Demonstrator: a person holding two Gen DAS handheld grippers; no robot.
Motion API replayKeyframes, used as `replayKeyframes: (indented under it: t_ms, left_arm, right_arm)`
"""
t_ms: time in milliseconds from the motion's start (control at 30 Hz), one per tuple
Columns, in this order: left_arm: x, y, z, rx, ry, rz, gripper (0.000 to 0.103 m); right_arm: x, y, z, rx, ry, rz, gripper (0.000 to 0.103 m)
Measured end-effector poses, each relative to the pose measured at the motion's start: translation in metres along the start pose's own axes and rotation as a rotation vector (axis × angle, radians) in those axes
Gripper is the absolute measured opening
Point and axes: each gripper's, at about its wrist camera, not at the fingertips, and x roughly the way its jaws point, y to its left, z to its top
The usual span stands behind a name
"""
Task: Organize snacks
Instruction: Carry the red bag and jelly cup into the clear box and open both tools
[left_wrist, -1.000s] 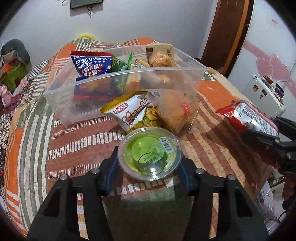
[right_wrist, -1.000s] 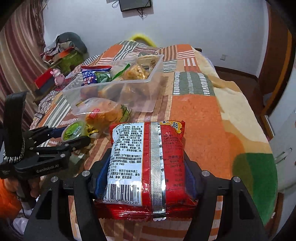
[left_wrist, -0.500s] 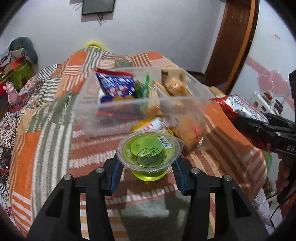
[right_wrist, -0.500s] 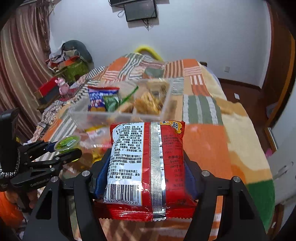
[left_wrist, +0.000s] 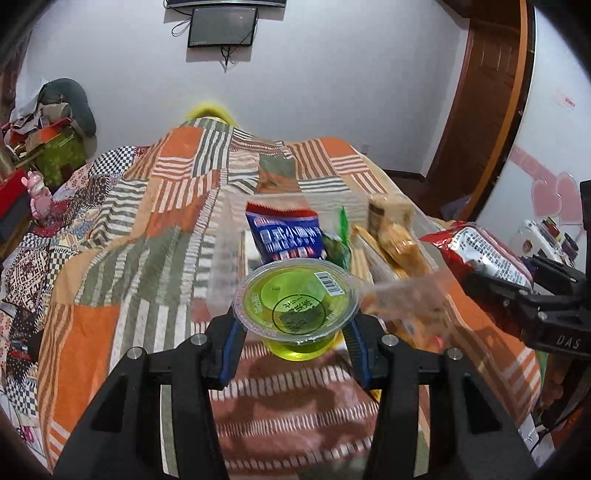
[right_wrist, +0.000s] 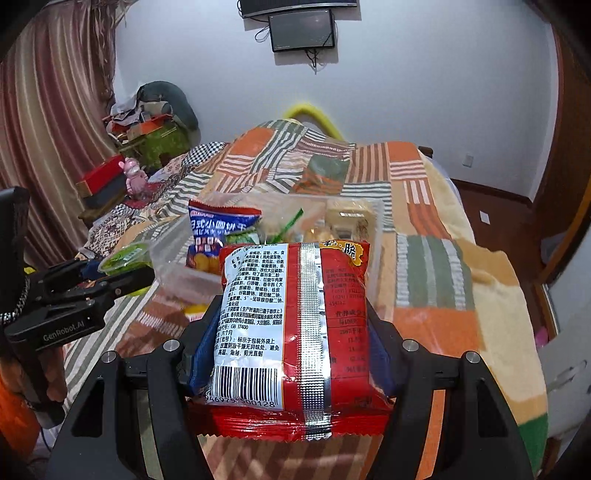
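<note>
- While the left tongs (left_wrist: 297, 341) clamp a green jelly cup (left_wrist: 298, 301) just before the clear bin (right_wrist: 173, 258), a loose cracker bag (left_wrist: 410, 299) lies against its near wall.
- Right tongs (right_wrist: 291, 332) grip a red noodle packet (right_wrist: 295, 317) near the bin, above the bed (right_wrist: 436, 266).

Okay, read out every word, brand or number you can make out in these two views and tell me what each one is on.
"GenRobot.AI": side of the left gripper.
"DAS": side of the right gripper; the rest is cut off.
"946975 500128": under the barcode on the red noodle packet.
"GB 17400": in the packet's white panel; the surrounding Chinese print is too small.
Blue biscuit bag: large Chinese characters, blurred.
Green jelly cup: lid text and barcode too blurred.
</note>
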Motion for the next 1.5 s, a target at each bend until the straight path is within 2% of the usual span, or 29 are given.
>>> replayKeyframes:
  t_ms: [300, 733, 800, 867, 967, 1167, 1300, 1500]
  left_arm:
    - [0.027, 0.011, 0.024, 0.005, -0.021, 0.011, 0.048]
    - [0.055, 0.023, 0.032, 0.008, 0.021, 0.027, 0.048]
    - [0.059, 0.023, 0.032, 0.002, 0.042, 0.025, 0.051]
    - [0.062, 0.024, 0.031, -0.016, 0.074, 0.015, 0.063]
    - [0.056, 0.024, 0.030, -0.025, 0.042, 0.023, 0.072]
    - [0.035, 0.015, 0.030, 0.008, 0.004, 0.023, 0.079]
    - [0.020, 0.008, 0.027, 0.040, -0.014, 0.034, 0.083]
    - [0.005, 0.003, 0.011, 0.051, 0.001, 0.022, 0.088]
  right_arm:
    - [0.029, 0.004, 0.026, -0.016, 0.007, 0.018, 0.064]
    - [0.068, 0.011, 0.046, -0.048, 0.050, 0.030, 0.065]
    - [0.073, 0.012, 0.046, -0.050, 0.064, 0.025, 0.066]
    - [0.076, 0.011, 0.046, -0.046, 0.077, 0.023, 0.066]
    - [0.072, 0.006, 0.043, -0.024, 0.091, 0.064, 0.069]
    - [0.052, 0.001, 0.037, -0.017, 0.073, 0.062, 0.071]
    - [0.036, -0.002, 0.030, -0.009, 0.057, 0.053, 0.077]
    - [0.017, -0.001, 0.010, -0.007, 0.063, 0.066, 0.079]
